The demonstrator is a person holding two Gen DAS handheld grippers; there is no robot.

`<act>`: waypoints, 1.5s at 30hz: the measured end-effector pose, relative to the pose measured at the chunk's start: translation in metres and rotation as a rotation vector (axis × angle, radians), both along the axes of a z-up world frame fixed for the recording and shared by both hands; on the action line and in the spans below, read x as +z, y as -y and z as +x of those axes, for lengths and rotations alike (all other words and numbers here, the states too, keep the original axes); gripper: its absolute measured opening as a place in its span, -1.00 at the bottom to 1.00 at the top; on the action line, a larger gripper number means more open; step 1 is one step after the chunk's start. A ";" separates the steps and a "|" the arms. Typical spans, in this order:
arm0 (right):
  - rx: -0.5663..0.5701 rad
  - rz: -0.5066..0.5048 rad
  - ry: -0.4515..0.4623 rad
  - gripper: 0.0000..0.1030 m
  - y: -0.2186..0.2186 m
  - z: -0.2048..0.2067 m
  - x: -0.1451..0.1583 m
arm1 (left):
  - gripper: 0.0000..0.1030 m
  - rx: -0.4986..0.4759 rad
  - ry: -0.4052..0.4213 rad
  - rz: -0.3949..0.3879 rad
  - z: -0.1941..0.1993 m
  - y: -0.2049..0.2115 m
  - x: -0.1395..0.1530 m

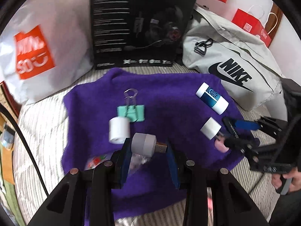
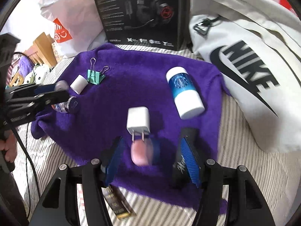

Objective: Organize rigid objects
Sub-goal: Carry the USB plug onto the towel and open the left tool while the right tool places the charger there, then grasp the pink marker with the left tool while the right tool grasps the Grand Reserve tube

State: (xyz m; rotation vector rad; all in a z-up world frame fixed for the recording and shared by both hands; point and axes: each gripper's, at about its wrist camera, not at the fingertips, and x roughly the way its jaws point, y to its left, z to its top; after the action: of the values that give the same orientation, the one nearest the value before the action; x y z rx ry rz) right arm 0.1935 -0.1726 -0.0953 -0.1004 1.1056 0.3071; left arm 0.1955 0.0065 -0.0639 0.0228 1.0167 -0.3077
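USB light [image 1: 146,144] lies crosswise in the closed left claw [image 1: 148,156], plug rightward; right claw [image 2: 150,154] gapes.

White shopping bag [image 1: 37,56], black headset box [image 1: 139,24], grey Nike bag [image 1: 235,64], red paper bag [image 1: 250,26]

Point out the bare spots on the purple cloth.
The purple cloth is bare in the middle, between the green clip and the blue-and-white bottle, and along its far edge by the black box. It is crowded around the white plug.
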 end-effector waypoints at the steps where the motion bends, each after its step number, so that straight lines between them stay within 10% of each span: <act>1: -0.010 0.002 0.002 0.21 0.004 -0.003 0.002 | -0.33 -0.003 -0.001 0.000 0.004 0.004 -0.001; 20: -0.120 0.089 -0.009 0.22 0.050 -0.061 0.009 | -0.31 -0.030 -0.036 0.148 0.038 0.042 -0.046; 24: -0.142 0.098 -0.017 0.22 0.058 -0.074 0.008 | 0.21 -0.035 -0.046 0.147 0.035 0.047 -0.048; 31: -0.176 0.112 -0.028 0.22 0.072 -0.098 0.010 | 0.24 -0.036 -0.032 0.169 0.027 0.055 -0.043; 45: -0.249 0.133 -0.031 0.22 0.094 -0.147 0.016 | 0.26 -0.009 0.004 0.141 -0.062 0.057 0.000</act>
State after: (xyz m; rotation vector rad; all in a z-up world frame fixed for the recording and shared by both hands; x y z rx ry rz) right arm 0.0469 -0.2666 -0.0792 0.1592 1.1119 0.1587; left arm 0.1336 -0.0506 -0.0640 0.1557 1.0329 -0.2434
